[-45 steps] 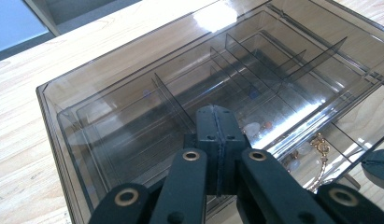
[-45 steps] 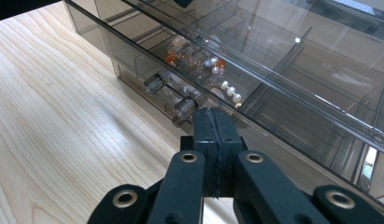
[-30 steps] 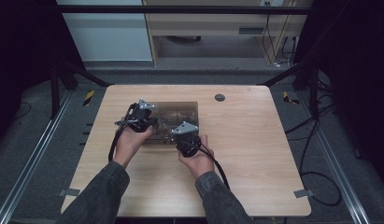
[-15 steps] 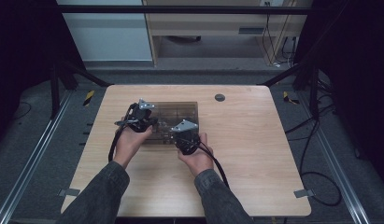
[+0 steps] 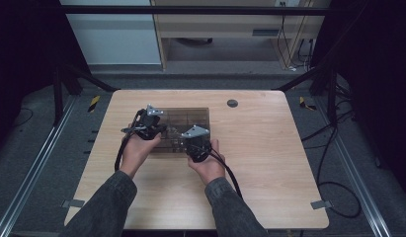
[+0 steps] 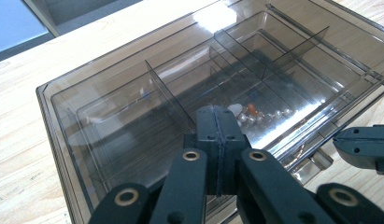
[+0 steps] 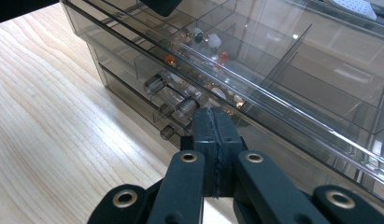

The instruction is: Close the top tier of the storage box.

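Wooden surface [image 5: 269,163] carries a smoky clear organizer box [image 6: 133,93], beads [image 6: 255,114] just past the left hand-held gripper [image 6: 216,122]; right hand-held gripper [image 7: 213,122] at its front, both pinched closed, empty

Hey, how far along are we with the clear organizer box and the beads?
Done so far: some beads already lie in one compartment of the smoky clear organizer box, whose top tray is open. In hand: nothing; the left claw hangs shut above the tray, and the right claw sits shut by the drawer knobs on the front. Left: neither claw grips anything yet, so presumably a drawer pull or bead handling.
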The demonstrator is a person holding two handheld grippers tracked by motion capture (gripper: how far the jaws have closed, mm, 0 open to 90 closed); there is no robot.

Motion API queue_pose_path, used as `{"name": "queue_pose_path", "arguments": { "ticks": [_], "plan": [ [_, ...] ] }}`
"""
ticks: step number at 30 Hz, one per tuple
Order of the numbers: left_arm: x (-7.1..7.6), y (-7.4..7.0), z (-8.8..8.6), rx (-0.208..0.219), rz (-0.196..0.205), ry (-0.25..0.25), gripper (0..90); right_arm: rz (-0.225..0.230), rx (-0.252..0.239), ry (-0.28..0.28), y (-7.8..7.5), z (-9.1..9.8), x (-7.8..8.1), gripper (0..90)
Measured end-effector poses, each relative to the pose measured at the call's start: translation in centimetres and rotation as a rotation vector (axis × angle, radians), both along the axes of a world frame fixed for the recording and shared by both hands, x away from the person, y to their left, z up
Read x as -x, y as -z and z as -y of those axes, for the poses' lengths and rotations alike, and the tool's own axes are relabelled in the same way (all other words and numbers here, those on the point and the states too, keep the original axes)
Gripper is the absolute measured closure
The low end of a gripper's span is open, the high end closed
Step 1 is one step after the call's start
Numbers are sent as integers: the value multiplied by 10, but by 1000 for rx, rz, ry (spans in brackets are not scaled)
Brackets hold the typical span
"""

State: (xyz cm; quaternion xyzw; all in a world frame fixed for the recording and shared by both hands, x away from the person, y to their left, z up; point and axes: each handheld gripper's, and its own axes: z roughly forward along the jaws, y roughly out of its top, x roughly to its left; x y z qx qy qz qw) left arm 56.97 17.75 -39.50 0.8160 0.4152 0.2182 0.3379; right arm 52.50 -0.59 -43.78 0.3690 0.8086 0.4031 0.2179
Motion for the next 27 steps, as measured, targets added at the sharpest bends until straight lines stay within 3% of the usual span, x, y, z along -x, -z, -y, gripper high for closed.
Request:
{"name": "queue_pose_path", "arguments": {
  "ticks": [27],
  "plan": [
    [0, 0, 0, -2, 3, 2, 897, -7, -1, 13, 0, 0, -7, 900]
  ]
}}
